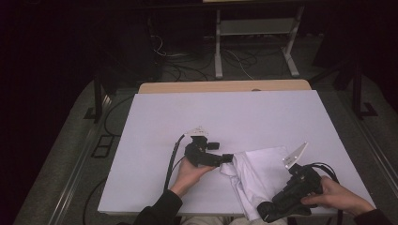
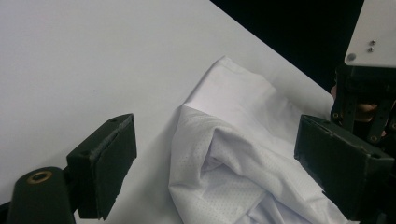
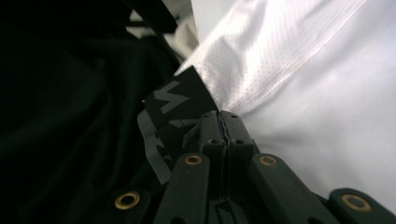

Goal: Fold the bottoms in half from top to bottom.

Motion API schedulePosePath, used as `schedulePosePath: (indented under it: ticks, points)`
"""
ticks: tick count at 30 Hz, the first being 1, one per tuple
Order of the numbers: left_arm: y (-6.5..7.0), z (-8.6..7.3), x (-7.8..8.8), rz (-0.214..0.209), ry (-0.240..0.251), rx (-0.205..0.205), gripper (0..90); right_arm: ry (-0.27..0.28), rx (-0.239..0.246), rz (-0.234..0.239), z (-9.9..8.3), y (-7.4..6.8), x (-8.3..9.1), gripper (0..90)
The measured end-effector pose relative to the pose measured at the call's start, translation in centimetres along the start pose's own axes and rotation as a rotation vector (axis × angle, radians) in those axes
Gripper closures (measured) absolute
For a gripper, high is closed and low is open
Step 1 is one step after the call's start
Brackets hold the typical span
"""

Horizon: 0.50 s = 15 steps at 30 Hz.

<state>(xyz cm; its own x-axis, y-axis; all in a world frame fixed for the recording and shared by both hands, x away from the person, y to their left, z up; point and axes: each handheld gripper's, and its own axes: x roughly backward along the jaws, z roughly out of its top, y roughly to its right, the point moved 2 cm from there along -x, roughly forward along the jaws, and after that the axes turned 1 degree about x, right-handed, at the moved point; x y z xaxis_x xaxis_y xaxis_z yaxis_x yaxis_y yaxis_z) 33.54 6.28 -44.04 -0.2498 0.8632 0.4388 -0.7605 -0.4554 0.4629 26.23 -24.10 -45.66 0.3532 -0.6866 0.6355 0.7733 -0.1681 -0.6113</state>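
My left gripper (image 1: 227,158): my jaws stood spread wide, pinching nothing; the white garment (image 1: 256,180) lay between and just ahead of my fingertips.
My right gripper (image 1: 264,212): my jaws were pressed tight together; whether they pinched the garment's edge I could not tell.
Garment's place: it lay crumpled on the white table (image 1: 225,117) between my two grippers, its near end hanging over the table's edge by my right fingertips.
High view alone: it showed both my hands (image 1: 190,171) on the gripper bodies, the whole tabletop, and a bare wooden strip (image 1: 225,86) beyond its far edge.
Left gripper view alone: it showed the garment (image 2: 243,158) as finely perforated cloth, folded over itself, close to the pad of my one finger (image 2: 343,170) and apart from the other (image 2: 109,163). My other gripper's grey plate (image 2: 373,32) rose just past that finger.
Right gripper view alone: it showed a stitched hem (image 3: 285,70) running just above my closed fingertips (image 3: 227,122), and a black label (image 3: 180,109) with a grey zigzag mark right beside them.
Hard to make out: the dark cloth left of my right fingertips was too dim to name, and the label's lower part was cut off behind my jaws.
Cut off: the garment's near end ran out of the high view at the bottom.
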Motion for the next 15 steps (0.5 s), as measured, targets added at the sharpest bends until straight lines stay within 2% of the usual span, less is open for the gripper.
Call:
schedulePosePath:
  ticks: [6,15]
  points:
    - [0.04,-0.07,-0.37,0.001,-0.008,0.002,11.7,-0.065,0.011,-0.028,-0.17,0.01,-0.87,87.9]
    - [-0.31,0.04,-0.54,0.016,0.003,0.017,11.7,-0.074,0.026,-0.050,-0.14,-0.17,-0.99,88.0]
